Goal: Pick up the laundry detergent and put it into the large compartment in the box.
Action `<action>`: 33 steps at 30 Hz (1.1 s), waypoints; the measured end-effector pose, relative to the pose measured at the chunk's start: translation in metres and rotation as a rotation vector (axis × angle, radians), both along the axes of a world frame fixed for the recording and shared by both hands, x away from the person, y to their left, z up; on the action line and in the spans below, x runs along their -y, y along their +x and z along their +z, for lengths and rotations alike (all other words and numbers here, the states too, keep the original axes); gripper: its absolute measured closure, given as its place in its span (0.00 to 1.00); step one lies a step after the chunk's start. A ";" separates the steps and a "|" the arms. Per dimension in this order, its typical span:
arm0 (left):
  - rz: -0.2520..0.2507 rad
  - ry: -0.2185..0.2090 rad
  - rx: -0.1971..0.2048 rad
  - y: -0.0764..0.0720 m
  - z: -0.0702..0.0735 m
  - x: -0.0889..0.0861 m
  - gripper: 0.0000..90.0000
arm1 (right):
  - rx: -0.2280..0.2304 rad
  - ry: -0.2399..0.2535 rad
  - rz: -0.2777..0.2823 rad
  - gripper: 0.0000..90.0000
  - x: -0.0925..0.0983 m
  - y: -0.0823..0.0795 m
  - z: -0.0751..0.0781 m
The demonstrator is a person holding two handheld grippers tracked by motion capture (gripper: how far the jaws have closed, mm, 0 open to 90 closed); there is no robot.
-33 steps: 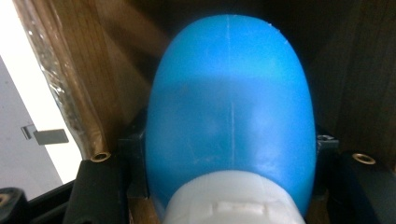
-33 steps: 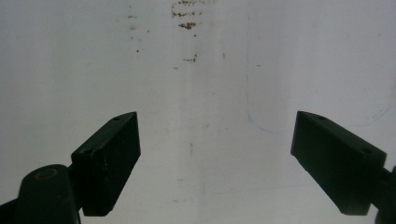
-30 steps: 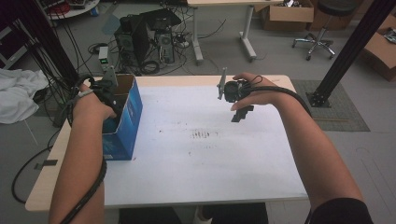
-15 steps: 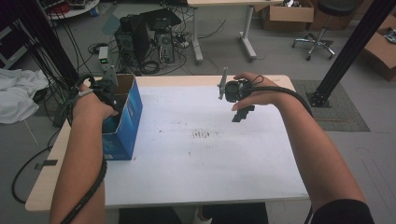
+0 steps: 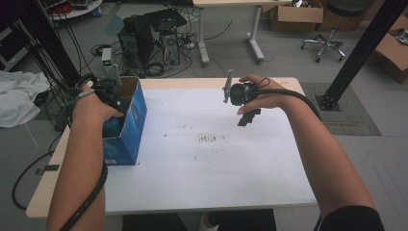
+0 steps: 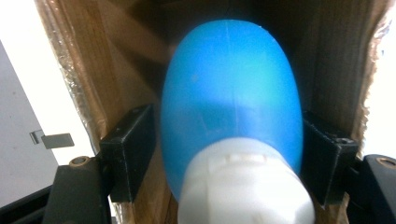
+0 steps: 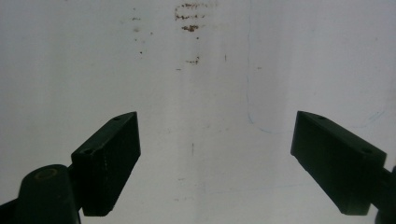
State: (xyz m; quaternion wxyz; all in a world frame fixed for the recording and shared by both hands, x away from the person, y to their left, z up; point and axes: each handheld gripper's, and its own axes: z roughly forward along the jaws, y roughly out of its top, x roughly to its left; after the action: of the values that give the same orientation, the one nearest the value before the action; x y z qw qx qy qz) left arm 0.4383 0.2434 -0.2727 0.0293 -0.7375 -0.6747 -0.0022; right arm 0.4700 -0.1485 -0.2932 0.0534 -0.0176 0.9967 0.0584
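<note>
High view: looks down on a white table [image 5: 216, 168] with an open blue cardboard box [image 5: 131, 122] standing near its left edge. Left hand [image 5: 91, 108] reaching over the box's rim, with the left gripper [image 5: 113, 103] dipped into the box's open top. Right hand [image 5: 262, 94] held over the far middle of the table, well apart from the box, carrying the right gripper [image 5: 246, 118] with its jaws pointing down at the bare tabletop.

Left gripper view: peers down between the brown inner walls of the box [image 6: 107, 56] at a blue egg-shaped bulb [image 6: 229, 93] with a white base [image 6: 245, 186], lying inside the box and close to the camera. Left gripper [image 6: 229, 140] straddles the bulb, one black jaw on each side of its widest part. Jaws have just been opening, with the bulb between them. Shows a thin strip of brown cardboard between one jaw and the blue surface; at the other jaw, cannot tell whether the pad touches or merely stands just beside it. No sign of pinching.

Right gripper view: faces the white tabletop [image 7: 196, 70], marked with a few small brown specks. Right gripper [image 7: 215, 149] spread wide, nothing between the jaws, hanging clear above the surface.
</note>
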 end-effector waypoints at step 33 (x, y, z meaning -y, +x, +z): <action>-0.074 0.027 0.071 -0.011 0.066 0.012 0.15 | 0.008 -0.002 0.001 0.18 0.001 -0.003 0.006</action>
State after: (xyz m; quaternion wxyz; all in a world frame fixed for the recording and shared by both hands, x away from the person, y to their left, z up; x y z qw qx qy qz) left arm 0.4277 0.2315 -0.2063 0.0154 -0.7611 -0.6473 -0.0387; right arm 0.4672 -0.1496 -0.2876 0.0571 -0.0182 0.9965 0.0575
